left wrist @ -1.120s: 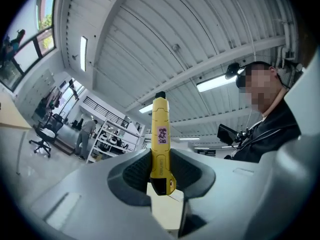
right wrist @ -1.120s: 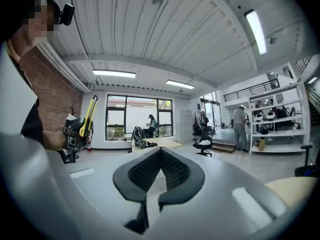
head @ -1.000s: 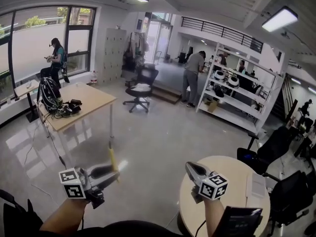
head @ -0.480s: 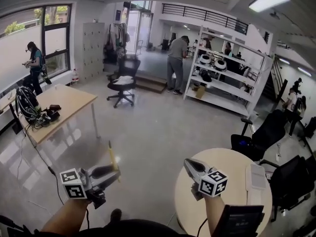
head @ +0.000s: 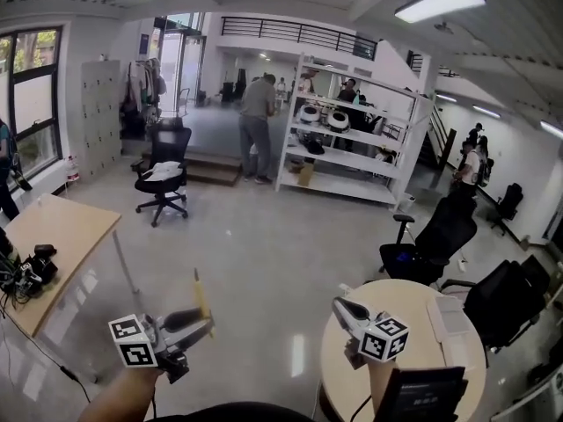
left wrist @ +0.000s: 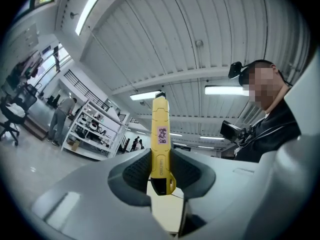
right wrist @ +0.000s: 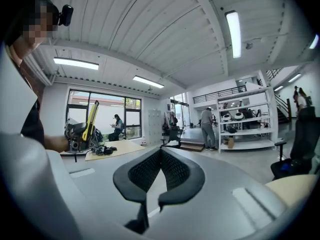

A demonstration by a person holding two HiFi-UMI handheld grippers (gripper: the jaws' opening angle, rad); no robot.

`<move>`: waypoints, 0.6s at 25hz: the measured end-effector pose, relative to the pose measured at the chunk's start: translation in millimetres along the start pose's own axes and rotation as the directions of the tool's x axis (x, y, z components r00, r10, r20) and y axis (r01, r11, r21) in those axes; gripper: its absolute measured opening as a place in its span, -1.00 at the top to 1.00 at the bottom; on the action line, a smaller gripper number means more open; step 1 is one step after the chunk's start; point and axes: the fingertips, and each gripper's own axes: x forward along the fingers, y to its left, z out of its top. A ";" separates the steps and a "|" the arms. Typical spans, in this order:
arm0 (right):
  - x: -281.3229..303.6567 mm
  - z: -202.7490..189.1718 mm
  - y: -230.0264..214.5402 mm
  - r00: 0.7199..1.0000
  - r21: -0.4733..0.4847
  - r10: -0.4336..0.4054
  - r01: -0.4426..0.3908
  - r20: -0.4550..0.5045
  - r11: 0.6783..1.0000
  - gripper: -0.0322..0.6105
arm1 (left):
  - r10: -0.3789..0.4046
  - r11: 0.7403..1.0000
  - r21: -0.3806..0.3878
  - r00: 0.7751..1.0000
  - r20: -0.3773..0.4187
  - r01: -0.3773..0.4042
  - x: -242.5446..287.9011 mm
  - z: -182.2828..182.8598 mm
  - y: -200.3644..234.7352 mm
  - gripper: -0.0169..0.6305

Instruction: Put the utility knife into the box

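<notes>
The white shelf rack (head: 347, 152) stands across the floor, near the middle of the head view. 1 second ago it sat further right, so the whole view has swung rightward. The long wooden counter (head: 62, 236) has slid to the left edge, while the round counter (head: 413, 310) stays at lower right, beside the right tool (head: 339, 305), whose jaws are clenched on nothing. The left tool (head: 202, 323) grasps the yellow utility knife (head: 201, 294) by its lower end, its body standing up out of the jaws as before, in the air and off both counters. No box shows in any view. This looks like the carry step; next the box must be found and the knife lowered into it
</notes>
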 end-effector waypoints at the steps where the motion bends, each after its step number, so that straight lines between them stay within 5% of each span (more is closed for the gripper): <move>1: 7.7 0.7 -4.7 1.000 0.015 -0.028 0.028 0.008 1.000 0.86 | -0.016 1.000 -0.010 1.000 -0.010 0.016 1.1 3.5 16.4 0.61; 7: 34.3 -2.5 -41.1 0.987 0.042 -0.161 0.162 -0.010 0.986 0.86 | -0.113 0.993 -0.049 0.991 -0.067 0.110 36.5 13.5 96.8 0.61; 15: -0.7 0.2 -128.9 0.949 0.060 -0.315 0.314 0.003 0.948 0.86 | -0.247 0.967 -0.097 0.963 -0.111 0.237 151.4 -5.3 139.0 0.61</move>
